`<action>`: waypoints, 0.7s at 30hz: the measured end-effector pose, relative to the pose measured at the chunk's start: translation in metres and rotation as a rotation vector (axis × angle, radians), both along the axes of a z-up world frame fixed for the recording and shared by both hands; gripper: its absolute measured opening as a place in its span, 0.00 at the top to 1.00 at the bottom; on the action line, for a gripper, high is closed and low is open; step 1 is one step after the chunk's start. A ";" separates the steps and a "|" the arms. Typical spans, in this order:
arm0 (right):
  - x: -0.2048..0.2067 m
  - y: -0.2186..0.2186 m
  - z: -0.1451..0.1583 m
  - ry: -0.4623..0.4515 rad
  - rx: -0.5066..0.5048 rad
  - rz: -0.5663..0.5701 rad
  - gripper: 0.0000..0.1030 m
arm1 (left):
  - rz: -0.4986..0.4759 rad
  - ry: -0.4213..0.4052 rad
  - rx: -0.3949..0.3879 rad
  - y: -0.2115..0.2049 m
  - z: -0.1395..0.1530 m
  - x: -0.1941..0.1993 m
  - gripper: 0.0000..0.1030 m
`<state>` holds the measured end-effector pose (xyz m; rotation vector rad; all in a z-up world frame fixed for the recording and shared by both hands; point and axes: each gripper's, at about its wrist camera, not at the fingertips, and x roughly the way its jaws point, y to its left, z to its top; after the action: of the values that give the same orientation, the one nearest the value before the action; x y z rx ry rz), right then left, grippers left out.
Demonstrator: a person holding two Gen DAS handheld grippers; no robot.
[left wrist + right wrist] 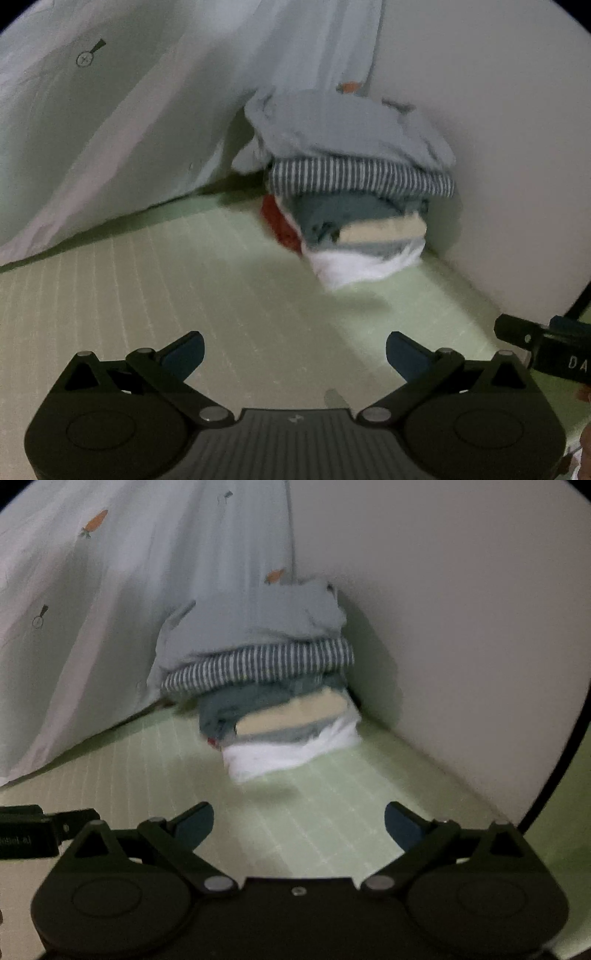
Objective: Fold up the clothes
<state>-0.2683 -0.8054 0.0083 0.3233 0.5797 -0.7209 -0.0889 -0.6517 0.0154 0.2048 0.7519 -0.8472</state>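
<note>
Pale green gridded mat (295,812); folded clothes stack (266,686) on it.

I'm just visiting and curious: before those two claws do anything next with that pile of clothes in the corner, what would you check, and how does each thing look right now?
1. Left gripper empty, jaws apart: ok.
2. Right gripper empty, jaws apart: ok.
3. Green mat between the grippers and the stack of folded clothes free of obstacles: ok.
4. Stack standing straight: not ok, the grey top garment overhangs and layers look offset.
5. Stack clear of the hanging sheet: cannot tell, they look close.
6. Another garment waiting to be folded: cannot tell, none is in view.
</note>
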 end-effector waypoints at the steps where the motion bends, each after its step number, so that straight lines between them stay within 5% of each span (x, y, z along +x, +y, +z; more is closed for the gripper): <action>1: 0.000 0.000 -0.002 0.004 0.014 0.005 0.03 | 0.003 -0.001 0.005 0.000 -0.001 0.000 0.00; 21: 0.010 -0.004 -0.007 0.004 0.036 0.014 0.02 | -0.002 -0.052 0.017 0.001 0.005 -0.003 0.00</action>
<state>-0.2583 -0.8090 0.0015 0.3515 0.5985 -0.6987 -0.0921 -0.6510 0.0203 0.2420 0.7107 -0.8344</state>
